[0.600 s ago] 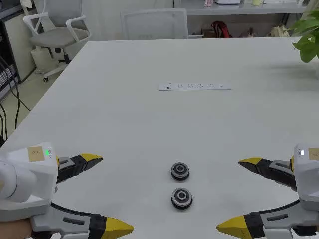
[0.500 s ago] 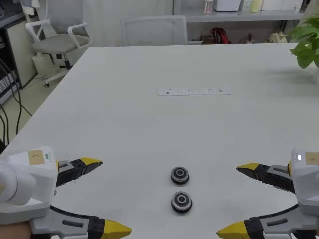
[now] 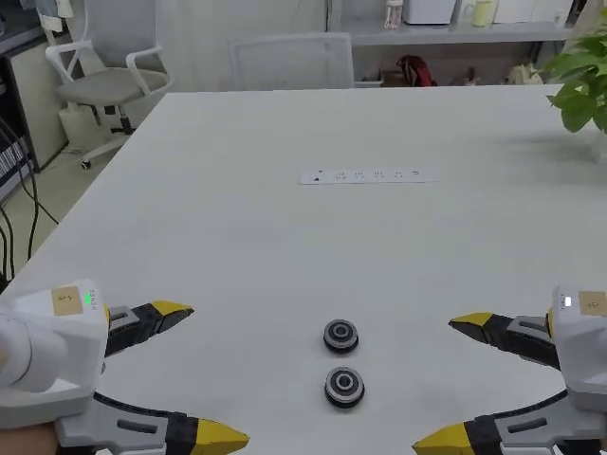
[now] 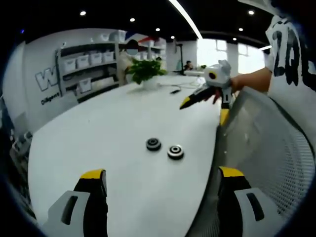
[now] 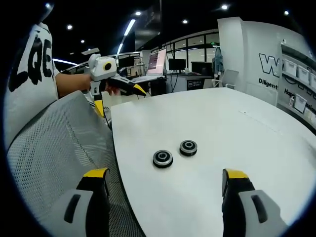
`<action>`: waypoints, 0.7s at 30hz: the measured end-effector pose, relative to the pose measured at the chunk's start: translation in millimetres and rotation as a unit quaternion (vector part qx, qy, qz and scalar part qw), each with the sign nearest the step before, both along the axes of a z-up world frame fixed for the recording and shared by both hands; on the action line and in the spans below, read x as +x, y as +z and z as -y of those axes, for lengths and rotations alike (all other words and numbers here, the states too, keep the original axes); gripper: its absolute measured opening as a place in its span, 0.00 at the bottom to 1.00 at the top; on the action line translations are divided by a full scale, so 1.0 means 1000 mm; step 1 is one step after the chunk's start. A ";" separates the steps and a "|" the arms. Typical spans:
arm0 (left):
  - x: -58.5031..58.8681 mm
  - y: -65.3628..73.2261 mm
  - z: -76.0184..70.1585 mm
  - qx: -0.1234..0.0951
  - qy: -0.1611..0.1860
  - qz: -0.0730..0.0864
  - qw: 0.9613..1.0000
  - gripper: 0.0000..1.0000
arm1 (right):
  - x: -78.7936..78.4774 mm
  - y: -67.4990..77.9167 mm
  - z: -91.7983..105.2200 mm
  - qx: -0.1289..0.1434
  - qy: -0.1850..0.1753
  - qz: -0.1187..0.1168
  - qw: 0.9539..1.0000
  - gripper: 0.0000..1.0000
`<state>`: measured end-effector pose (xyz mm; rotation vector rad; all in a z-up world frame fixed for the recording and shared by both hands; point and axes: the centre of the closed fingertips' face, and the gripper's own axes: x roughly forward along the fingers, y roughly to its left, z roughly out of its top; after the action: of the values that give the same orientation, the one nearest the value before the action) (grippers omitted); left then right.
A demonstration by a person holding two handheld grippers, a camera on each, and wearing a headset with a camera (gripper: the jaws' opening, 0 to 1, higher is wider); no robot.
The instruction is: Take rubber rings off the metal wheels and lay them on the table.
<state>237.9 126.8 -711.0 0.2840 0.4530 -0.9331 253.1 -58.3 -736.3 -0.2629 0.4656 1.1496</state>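
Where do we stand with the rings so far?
Nothing looks done: the far round metal wheel and near round metal wheel lie on the white table, black rubber rings on. In hand: nothing; the left hand-held gripper and right hand-held gripper are open, apart from them. Both rings remain.

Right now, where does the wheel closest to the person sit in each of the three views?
Head view: near wheel, low centre, directly below the far wheel.
Left gripper view: near wheel, the right one of the pair, mid-picture.
Right gripper view: near wheel, the left one of the pair, mid-picture.
Shared landmark: the far wheel, close beside it in every view.
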 end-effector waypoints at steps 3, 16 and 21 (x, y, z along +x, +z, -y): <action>0.001 0.000 0.000 0.000 -0.001 0.000 1.000 0.94 | 0.000 0.000 0.000 0.000 -0.001 -0.001 1.000 0.91; 0.004 0.001 0.005 0.004 -0.012 0.002 1.000 0.92 | 0.001 -0.001 0.000 -0.007 0.010 0.003 1.000 0.89; 0.006 0.002 0.010 0.008 -0.022 0.004 1.000 0.91 | 0.002 -0.001 -0.002 -0.011 0.018 0.007 1.000 0.88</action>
<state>244.1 116.3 -709.1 0.3121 0.4491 -0.9715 254.8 -55.8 -737.1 -0.2999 0.4632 1.1783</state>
